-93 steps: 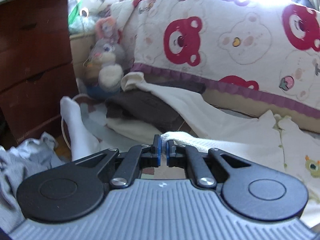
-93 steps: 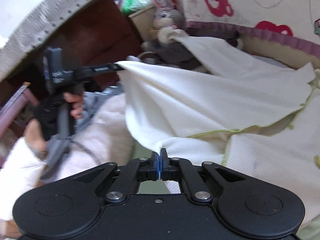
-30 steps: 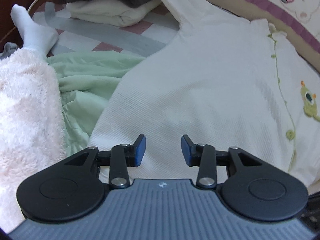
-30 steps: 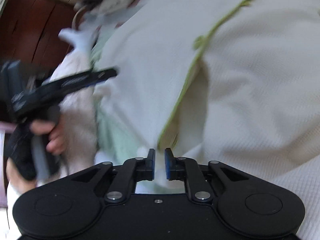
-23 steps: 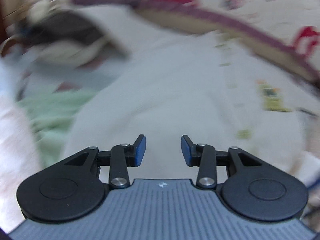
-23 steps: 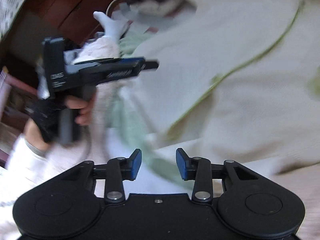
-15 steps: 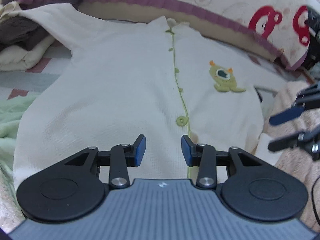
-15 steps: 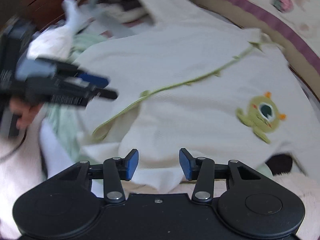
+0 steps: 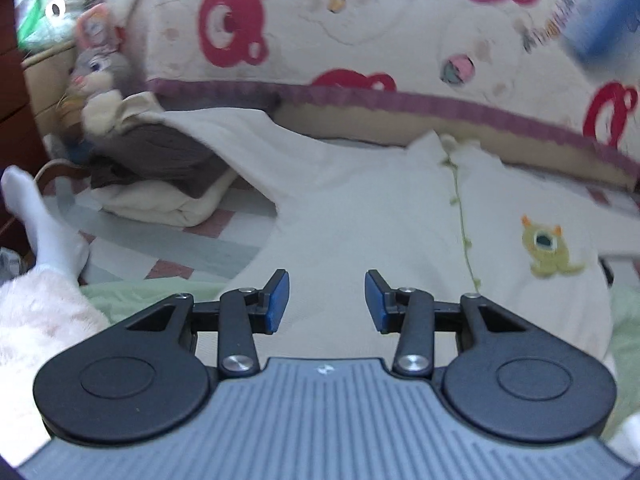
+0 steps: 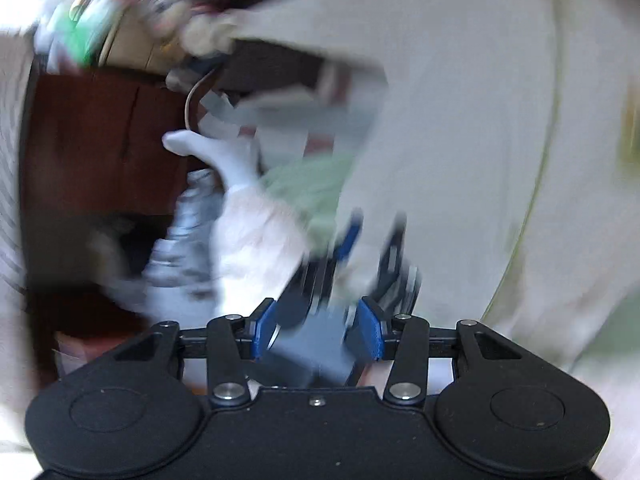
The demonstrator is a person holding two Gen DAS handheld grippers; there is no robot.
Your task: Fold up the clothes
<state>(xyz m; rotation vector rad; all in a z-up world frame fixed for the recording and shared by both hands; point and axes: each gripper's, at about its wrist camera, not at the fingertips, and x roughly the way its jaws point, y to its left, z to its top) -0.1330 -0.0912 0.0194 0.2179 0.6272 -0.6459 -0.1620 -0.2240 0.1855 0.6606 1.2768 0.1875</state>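
The cream shirt (image 9: 380, 216) lies spread flat on the checked mat (image 9: 192, 248), front side up. The left claw (image 9: 326, 300) hovers over its hem, jaws apart, empty. The right claw (image 10: 318, 328) is also apart.

Cream shirt (image 9: 360, 216): ribbed weave, green placket trim, green monster patch (image 9: 548, 250) with orange horns at right. Quilt (image 9: 360, 32), far: cream with red bear heads and a purple ruffled border. Folded pile (image 9: 160, 176), far left: dark brown over cream. Near left: pale green cloth (image 9: 132, 296), white sock (image 9: 44, 224), pink fleece. Gripper pads (image 9: 278, 294): blue; bodies black.
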